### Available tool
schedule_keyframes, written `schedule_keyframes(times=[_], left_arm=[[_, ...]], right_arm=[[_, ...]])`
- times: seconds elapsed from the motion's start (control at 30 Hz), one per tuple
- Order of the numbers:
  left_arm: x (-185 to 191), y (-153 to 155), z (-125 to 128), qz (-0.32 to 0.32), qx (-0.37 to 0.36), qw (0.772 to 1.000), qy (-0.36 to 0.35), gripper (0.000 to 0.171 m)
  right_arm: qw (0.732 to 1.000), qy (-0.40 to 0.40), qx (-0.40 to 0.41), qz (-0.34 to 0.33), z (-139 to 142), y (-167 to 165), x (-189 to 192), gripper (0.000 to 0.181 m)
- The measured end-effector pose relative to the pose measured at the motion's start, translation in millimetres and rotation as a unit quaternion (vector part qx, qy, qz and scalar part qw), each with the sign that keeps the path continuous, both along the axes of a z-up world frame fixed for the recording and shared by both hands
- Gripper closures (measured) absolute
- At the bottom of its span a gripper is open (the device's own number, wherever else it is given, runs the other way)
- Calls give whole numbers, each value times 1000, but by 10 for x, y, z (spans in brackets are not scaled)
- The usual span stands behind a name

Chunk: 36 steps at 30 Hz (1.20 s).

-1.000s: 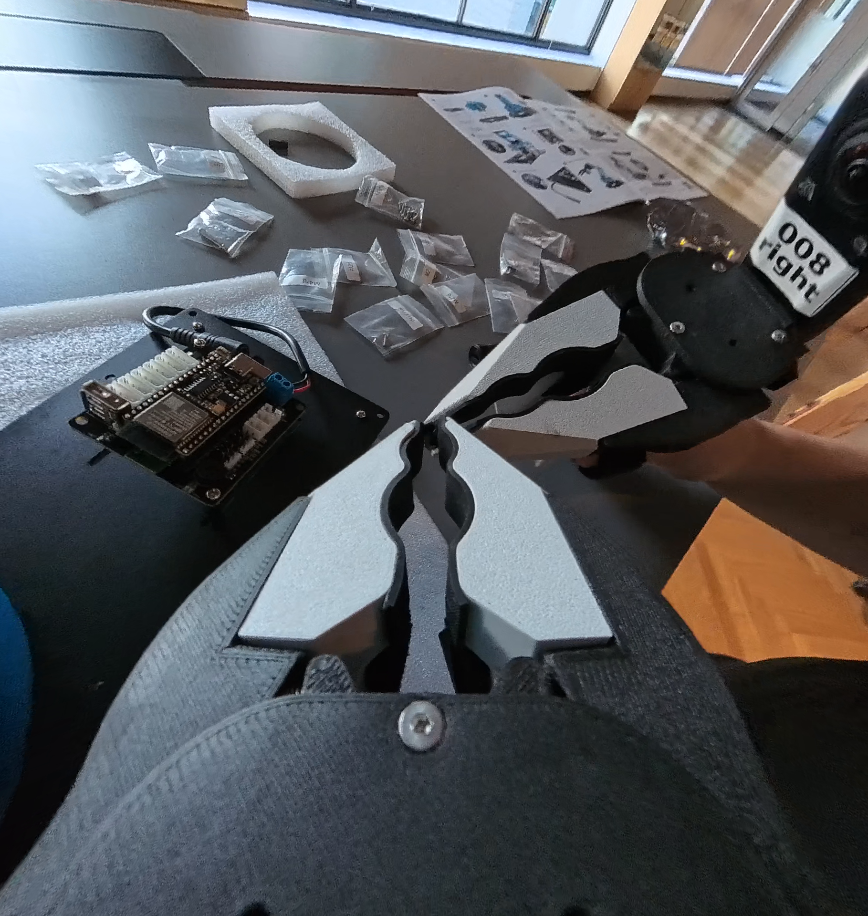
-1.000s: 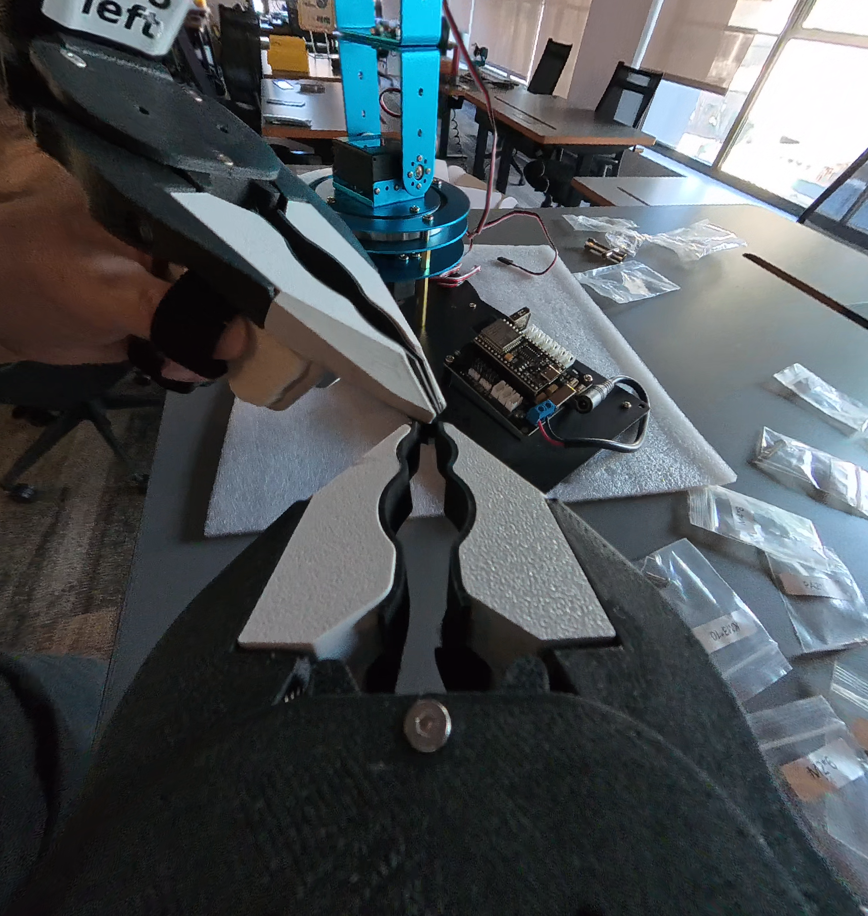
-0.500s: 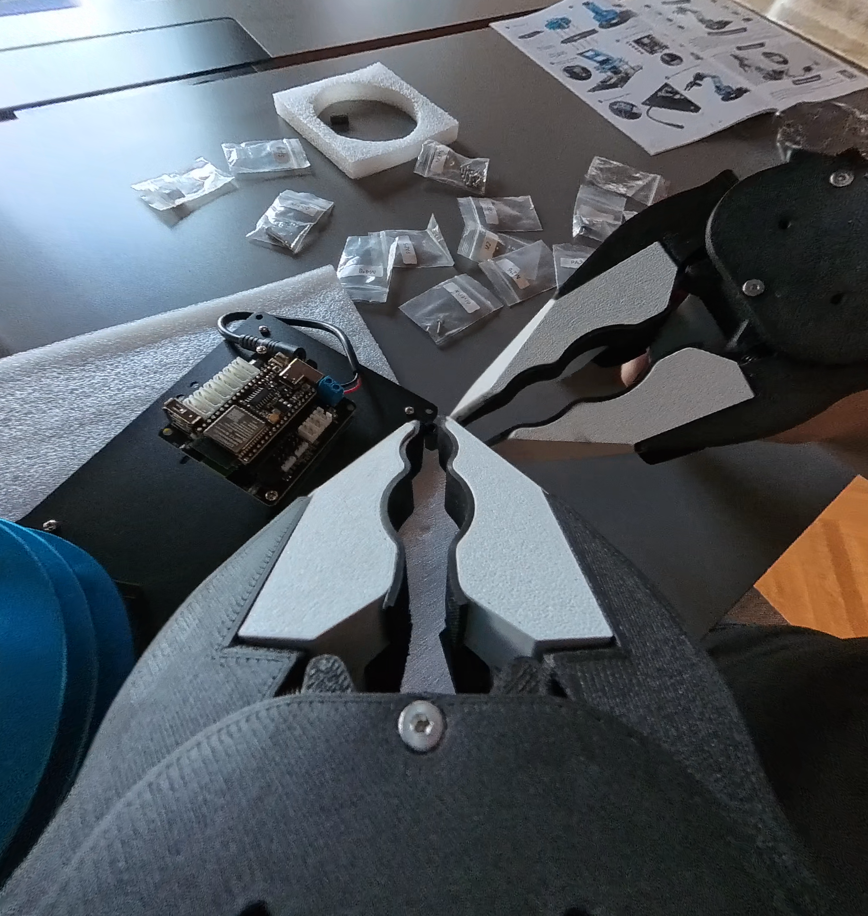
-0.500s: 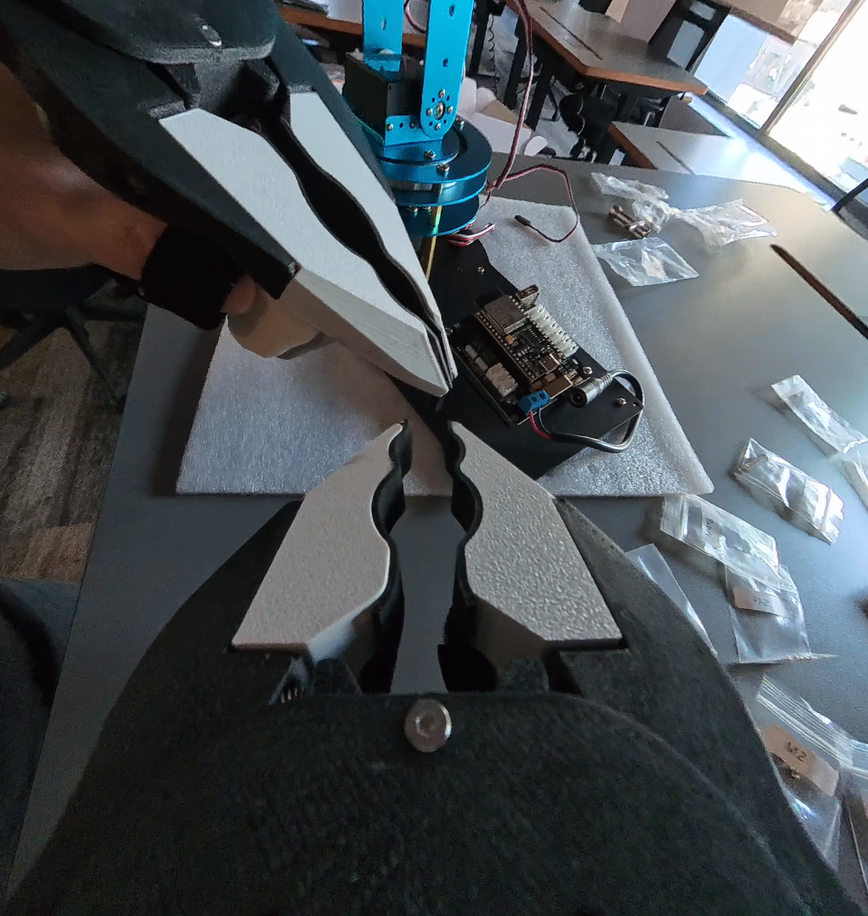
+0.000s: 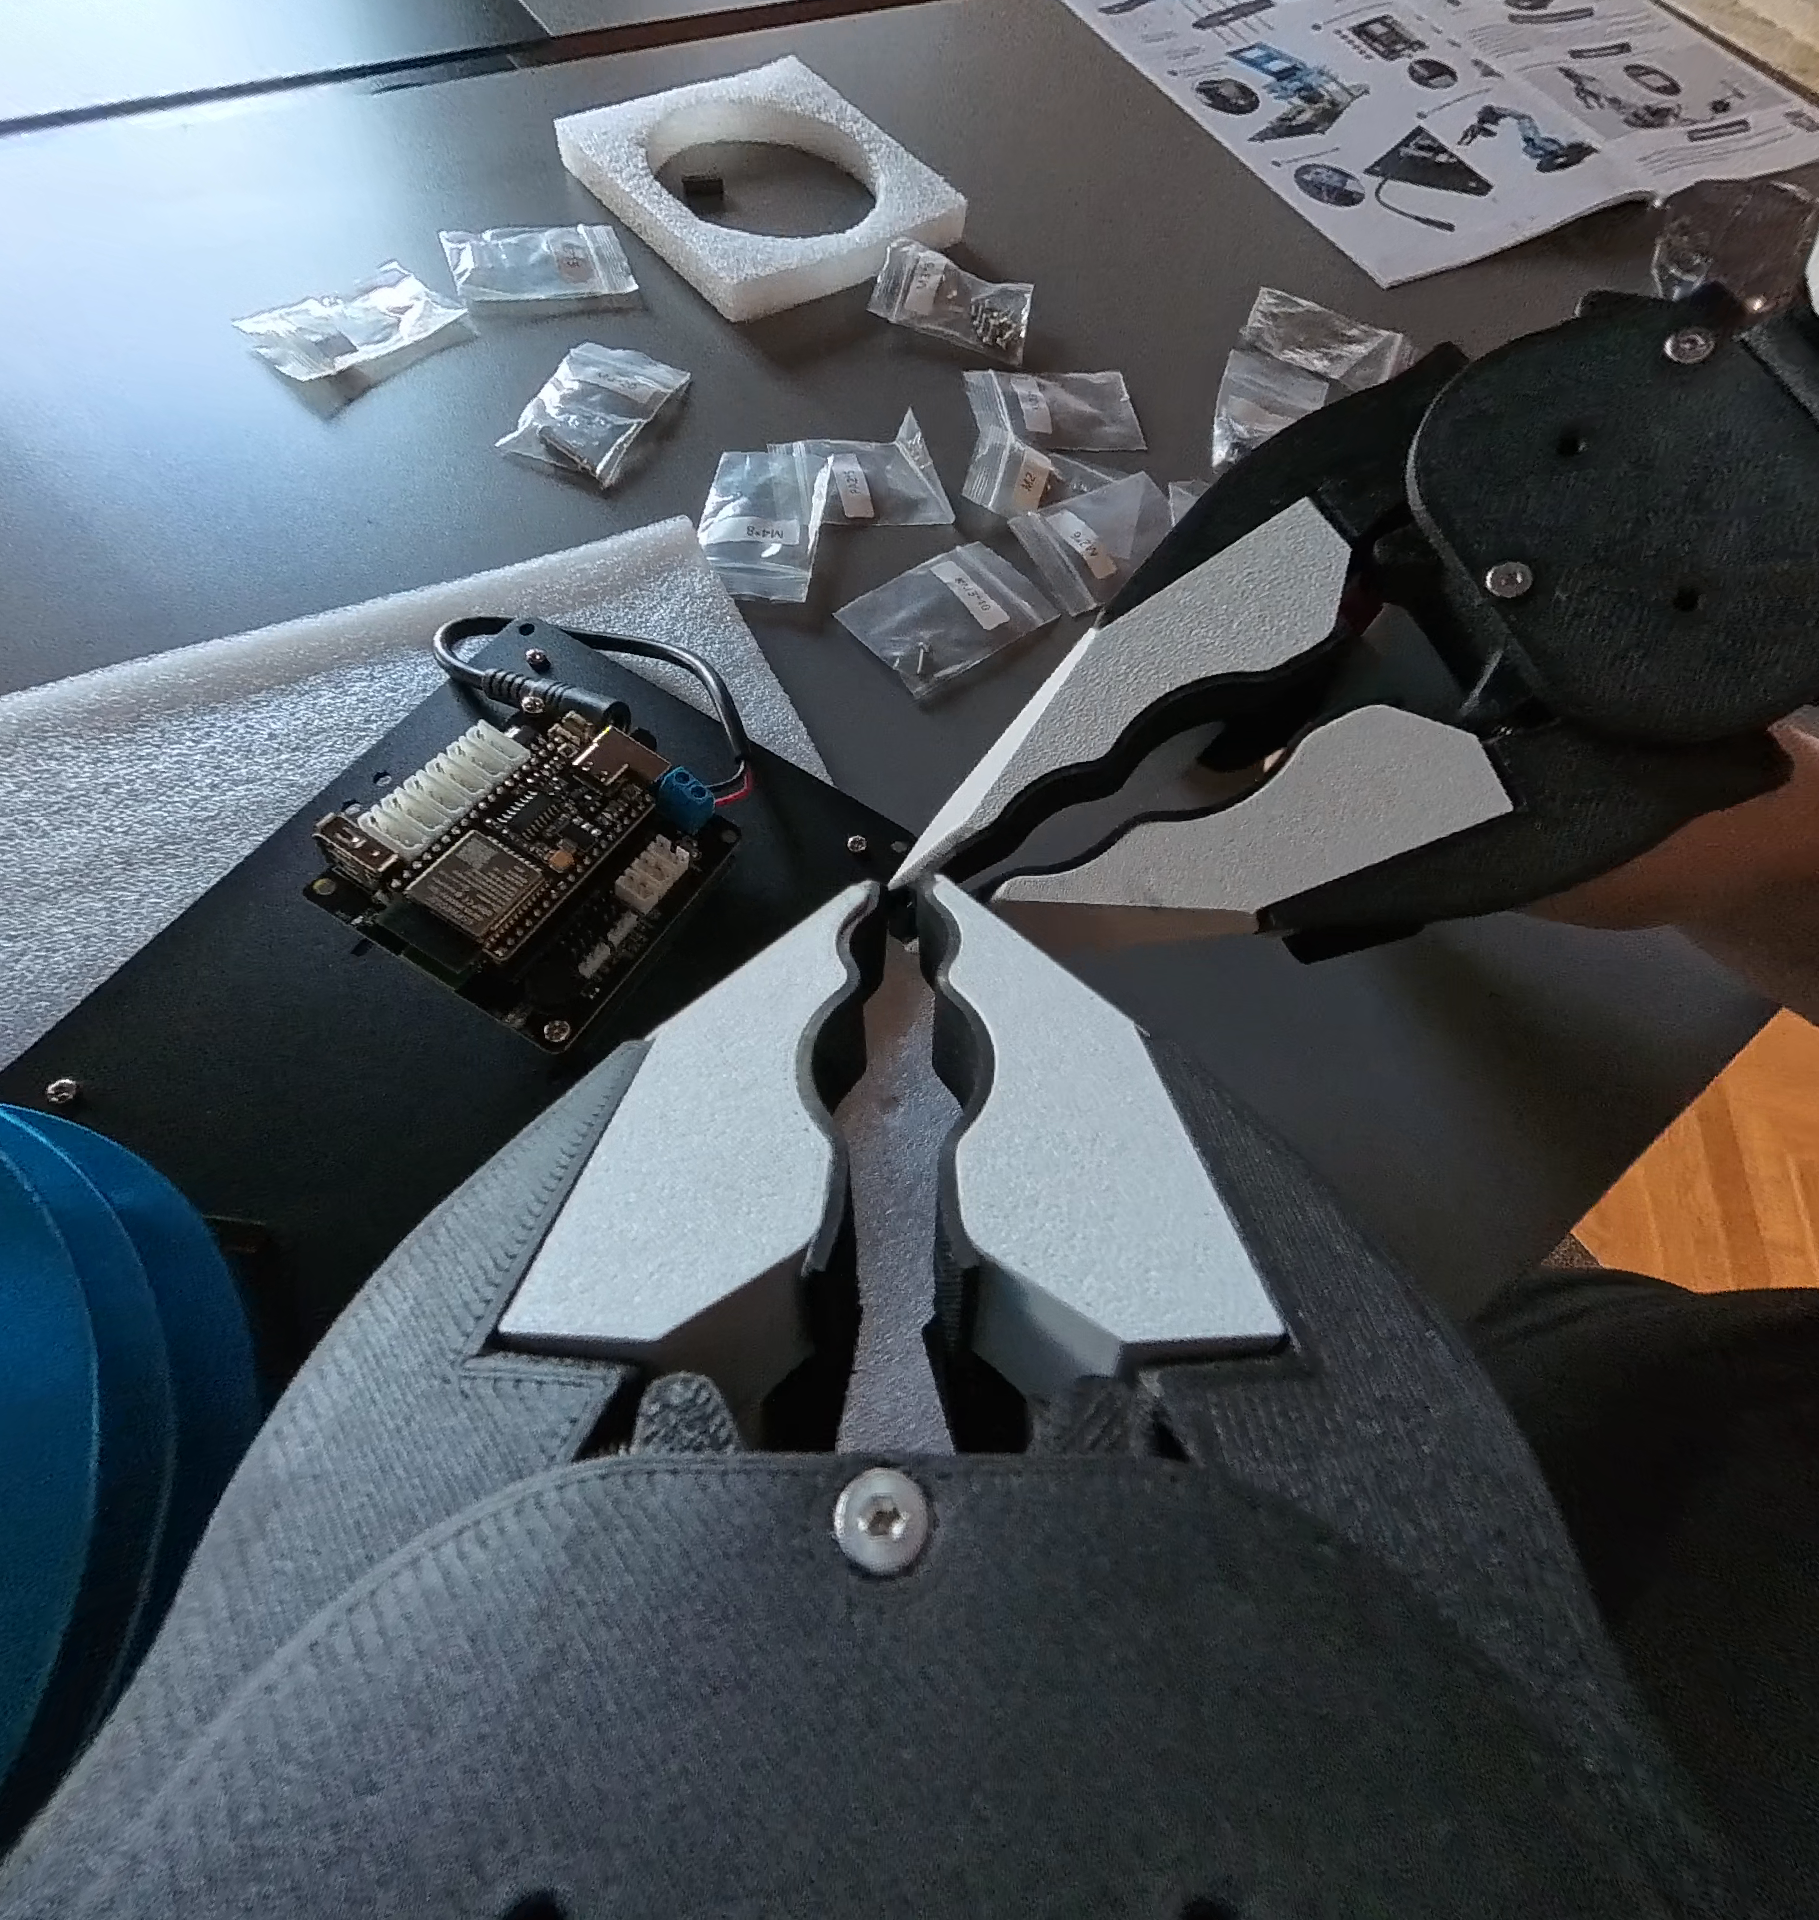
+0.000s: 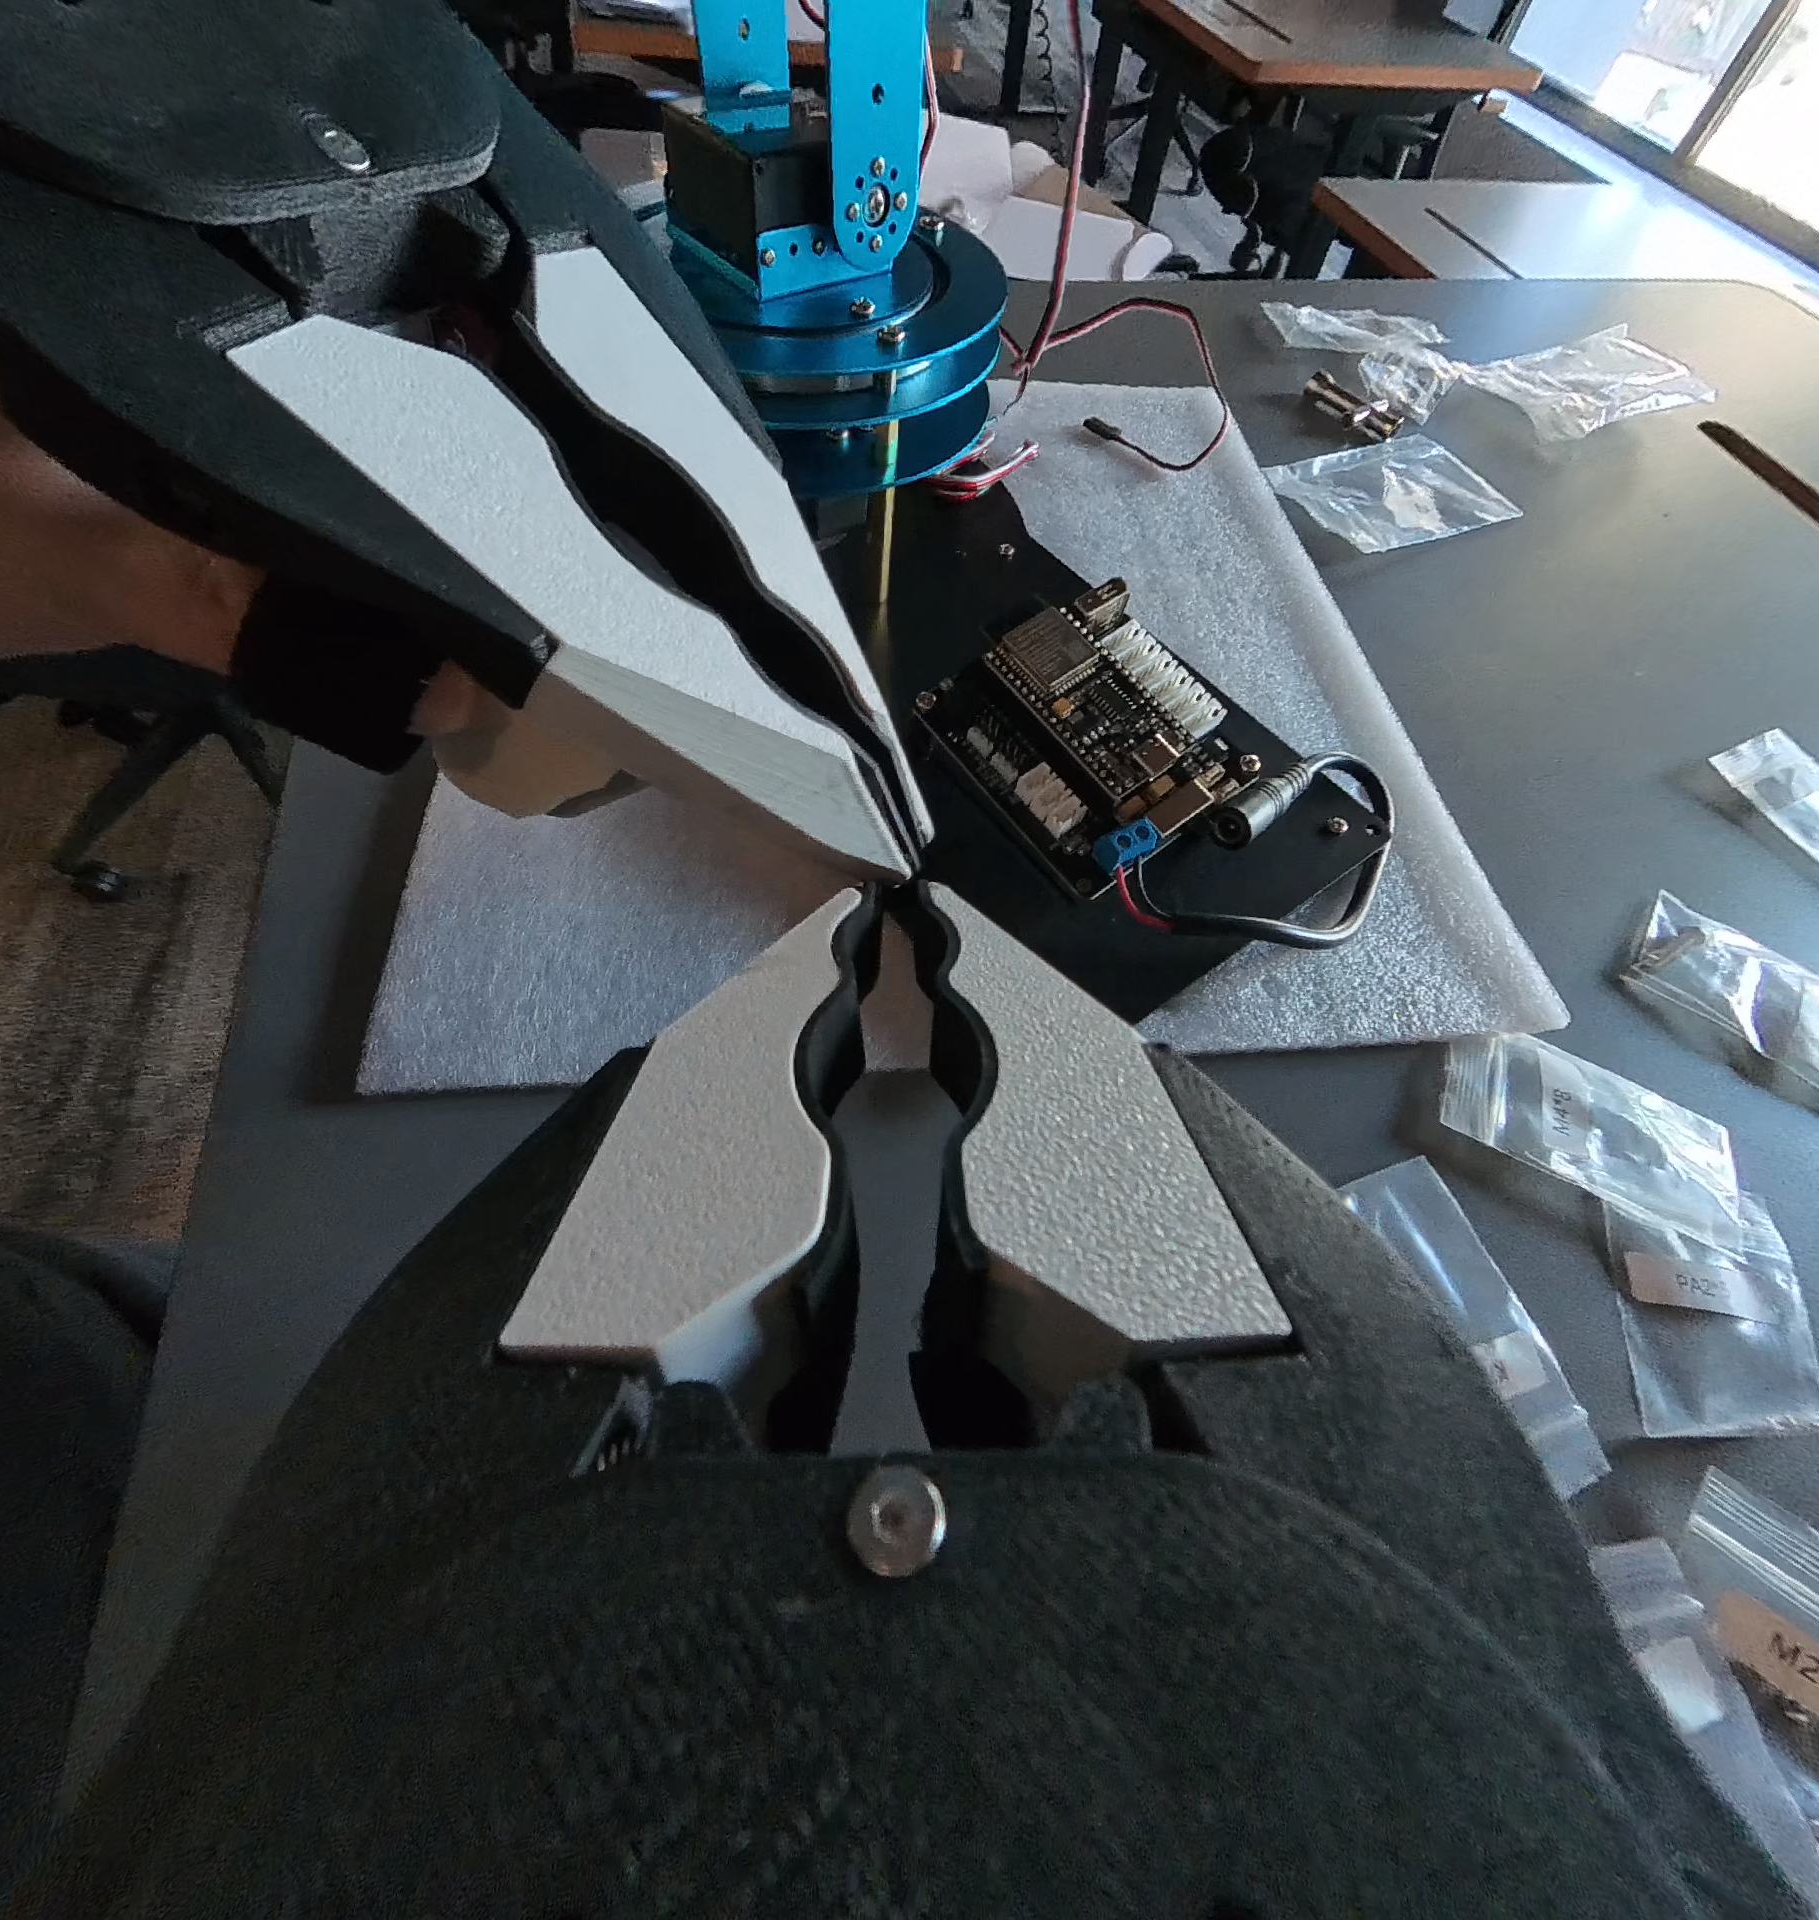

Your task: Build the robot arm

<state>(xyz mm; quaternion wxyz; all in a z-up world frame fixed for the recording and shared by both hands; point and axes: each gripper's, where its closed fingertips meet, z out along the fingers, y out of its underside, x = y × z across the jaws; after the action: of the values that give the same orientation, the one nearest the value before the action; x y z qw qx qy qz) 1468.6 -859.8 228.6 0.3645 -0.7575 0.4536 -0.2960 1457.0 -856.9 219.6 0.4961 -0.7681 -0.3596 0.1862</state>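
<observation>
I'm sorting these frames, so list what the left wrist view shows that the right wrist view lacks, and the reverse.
Only the left wrist view shows the white foam block with a round hole and the printed sheet. Only the right wrist view shows the blue arm's upright brackets, red wires and distant desks. Both show the circuit board, black plate, foam mat, small bags, and both grippers, tips nearly meeting.
</observation>
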Motion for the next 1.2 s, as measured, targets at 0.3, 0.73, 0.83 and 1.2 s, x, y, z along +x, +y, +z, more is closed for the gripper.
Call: schedule_keyframes(times=[0.3,0.73,0.83,1.2], left_arm=[[-339,40,-62,28,20,999,28,146],[-431,-31,-132,14,-4,1000,5,153],[-406,-34,-133,9,-7,1000,2,154],[-449,-88,-136,8,-18,1000,2,154]], right_arm=[[997,19,-50,-52,-164,294,126,177],[996,-65,-50,-44,-326,328,138,175],[995,-63,-54,-47,-324,341,158,172],[995,-66,-60,-44,-279,383,227,168]])
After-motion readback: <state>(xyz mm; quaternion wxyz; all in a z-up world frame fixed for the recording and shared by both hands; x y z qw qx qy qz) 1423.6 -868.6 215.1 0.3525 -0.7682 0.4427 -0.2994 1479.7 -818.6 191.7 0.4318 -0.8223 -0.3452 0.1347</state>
